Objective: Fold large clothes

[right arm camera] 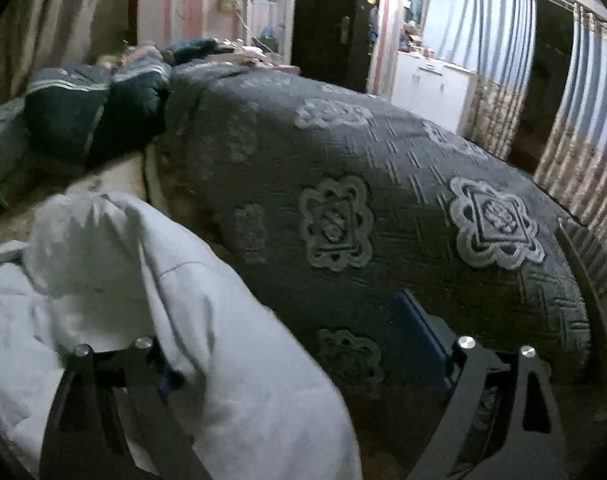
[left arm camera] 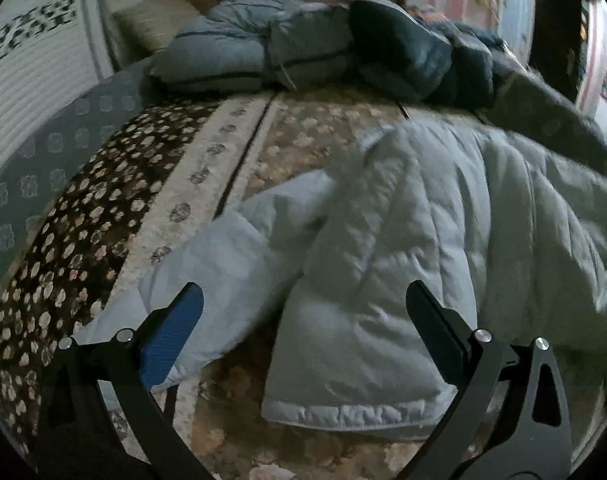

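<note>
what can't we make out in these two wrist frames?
- Right tongs, right wrist view: the pale quilted padded jacket drapes over the left finger, so any grip is unclear.
- Jacket's right side, left wrist view: motion blurred, cut by the frame edge.
- Dark folded clothes pile: dim, individual pieces indistinct.

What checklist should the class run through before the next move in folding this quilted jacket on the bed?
1. Left gripper open: ok, fingers wide apart, holding nothing.
2. Light quilted jacket under the left gripper: ok, sleeve and hem between its fingers.
3. Right gripper open: ok, fingers wide apart.
4. Right gripper free of fabric: cannot tell, jacket drapes over one finger.
5. Jacket lying flat: not ok, bunched and creased.
6. Folding space: ok, folded clothes sit apart from the jacket on the bedspread.
</note>
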Action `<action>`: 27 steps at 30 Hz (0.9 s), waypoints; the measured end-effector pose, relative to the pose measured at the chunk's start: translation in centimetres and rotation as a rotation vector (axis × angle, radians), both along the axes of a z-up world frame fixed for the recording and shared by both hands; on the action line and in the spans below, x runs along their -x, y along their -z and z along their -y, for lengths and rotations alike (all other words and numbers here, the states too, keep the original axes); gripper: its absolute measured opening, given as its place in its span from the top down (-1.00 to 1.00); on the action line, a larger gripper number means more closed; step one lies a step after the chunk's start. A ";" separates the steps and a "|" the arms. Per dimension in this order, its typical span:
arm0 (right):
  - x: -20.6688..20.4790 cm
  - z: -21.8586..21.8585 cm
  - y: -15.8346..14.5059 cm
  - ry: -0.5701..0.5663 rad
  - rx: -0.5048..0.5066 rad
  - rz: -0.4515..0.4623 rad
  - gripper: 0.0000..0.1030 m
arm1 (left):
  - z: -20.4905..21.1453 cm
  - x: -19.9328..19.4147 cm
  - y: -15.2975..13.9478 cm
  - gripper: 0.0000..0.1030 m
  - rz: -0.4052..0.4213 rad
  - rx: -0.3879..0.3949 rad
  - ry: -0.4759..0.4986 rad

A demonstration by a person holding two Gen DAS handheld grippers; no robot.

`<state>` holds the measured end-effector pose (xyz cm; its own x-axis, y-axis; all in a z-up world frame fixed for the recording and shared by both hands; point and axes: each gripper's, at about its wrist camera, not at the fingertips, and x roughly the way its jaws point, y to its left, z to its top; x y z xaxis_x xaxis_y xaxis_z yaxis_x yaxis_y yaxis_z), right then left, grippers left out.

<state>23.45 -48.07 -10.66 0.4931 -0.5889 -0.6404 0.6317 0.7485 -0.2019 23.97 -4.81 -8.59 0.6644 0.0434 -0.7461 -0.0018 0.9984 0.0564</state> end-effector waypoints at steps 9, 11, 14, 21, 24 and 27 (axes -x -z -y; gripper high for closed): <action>2.6 -1.2 -3.2 -0.046 -0.010 -0.076 -0.93 | 2.1 0.8 4.5 -0.94 -0.112 -0.063 0.064; 4.2 -1.1 -3.0 -0.027 -0.062 -0.055 -0.93 | 1.9 0.9 5.3 -0.94 -0.134 -0.057 0.074; 5.0 -3.3 -2.9 -0.142 -0.140 0.008 -0.93 | 1.6 0.9 6.7 -0.94 -0.160 -0.050 0.077; 1.9 -10.1 1.2 -0.472 -0.284 -0.028 -0.96 | 1.6 1.7 9.5 -0.94 -0.182 -0.015 0.044; -0.5 -13.1 6.3 -0.560 -0.225 -0.213 -0.96 | 1.7 1.9 10.4 -0.94 -0.195 -0.001 0.040; -1.9 -14.2 8.4 -0.596 -0.230 -0.258 -0.96 | 2.0 1.8 11.2 -0.94 -0.198 0.000 0.044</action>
